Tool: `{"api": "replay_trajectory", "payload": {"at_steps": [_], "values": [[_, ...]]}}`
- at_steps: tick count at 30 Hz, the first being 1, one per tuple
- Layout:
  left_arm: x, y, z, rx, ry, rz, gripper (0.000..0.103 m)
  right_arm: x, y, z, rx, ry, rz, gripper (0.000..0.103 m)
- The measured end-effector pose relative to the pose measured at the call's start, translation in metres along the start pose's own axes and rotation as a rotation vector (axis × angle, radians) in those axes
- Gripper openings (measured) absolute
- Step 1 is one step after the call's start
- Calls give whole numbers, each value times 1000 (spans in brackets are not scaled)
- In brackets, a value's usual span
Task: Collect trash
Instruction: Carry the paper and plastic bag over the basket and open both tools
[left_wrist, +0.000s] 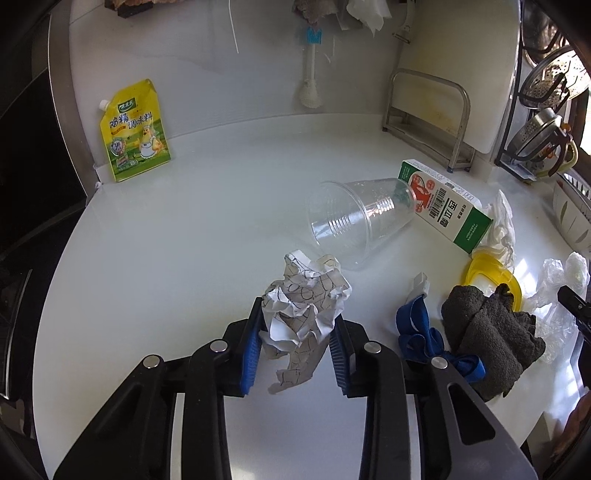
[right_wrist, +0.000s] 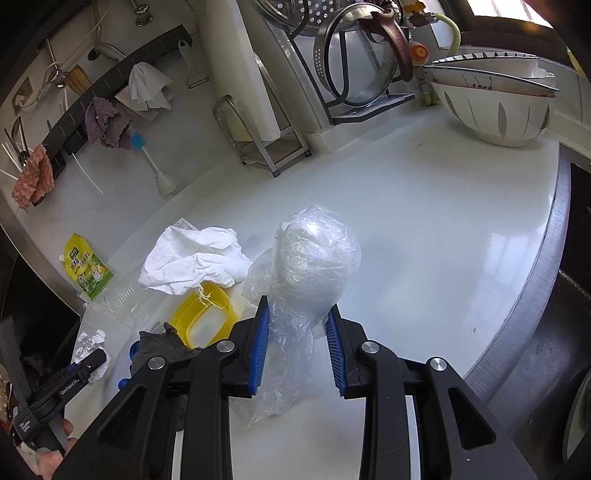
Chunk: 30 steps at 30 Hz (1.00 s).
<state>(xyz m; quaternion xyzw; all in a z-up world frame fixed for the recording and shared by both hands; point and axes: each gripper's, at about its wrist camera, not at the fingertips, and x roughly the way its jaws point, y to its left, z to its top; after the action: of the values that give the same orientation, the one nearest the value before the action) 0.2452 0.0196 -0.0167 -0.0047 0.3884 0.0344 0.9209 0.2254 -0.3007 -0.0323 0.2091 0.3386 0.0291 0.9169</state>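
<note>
My left gripper (left_wrist: 297, 314) is shut on a crumpled ball of white paper with black line drawings (left_wrist: 306, 295), low over the white counter (left_wrist: 166, 258). My right gripper (right_wrist: 298, 306) is shut on the neck of a clear plastic bag (right_wrist: 317, 251) whose bunched top bulges beyond the fingers. Other trash lies between them: a clear plastic cup on its side (left_wrist: 351, 218), a green and white carton (left_wrist: 447, 210) and a crumpled white tissue (right_wrist: 195, 258). The right wrist view also shows the left gripper at the lower left with the paper (right_wrist: 90, 343).
A yellow lid (left_wrist: 480, 273), a dark grey cloth (left_wrist: 487, 328) and a blue strap (left_wrist: 417, 332) lie right of the paper. A yellow seasoning pouch (left_wrist: 135, 133) leans on the back wall. Stacked bowls (right_wrist: 495, 107), a metal rack (right_wrist: 266, 140) and the sink edge (right_wrist: 546, 266) border the counter.
</note>
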Motion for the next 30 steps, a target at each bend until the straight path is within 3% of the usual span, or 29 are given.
{"api": "replay_trajectory", "payload": {"at_steps": [6,16,22,30], "values": [[-36,-6,-14,61,-26,0,32,-32,-3,-9,-35,-103,-39,29],[-95,-37,-55,164,-79,-74,32,-117,18,-56,-288,-309,-38,29],[-119,-49,-86,173,-81,-124,32,-152,30,-93,-346,-282,-46,29],[-140,-47,-135,142,-47,-163,33,-177,44,-157,-398,-171,-138,29]]}}
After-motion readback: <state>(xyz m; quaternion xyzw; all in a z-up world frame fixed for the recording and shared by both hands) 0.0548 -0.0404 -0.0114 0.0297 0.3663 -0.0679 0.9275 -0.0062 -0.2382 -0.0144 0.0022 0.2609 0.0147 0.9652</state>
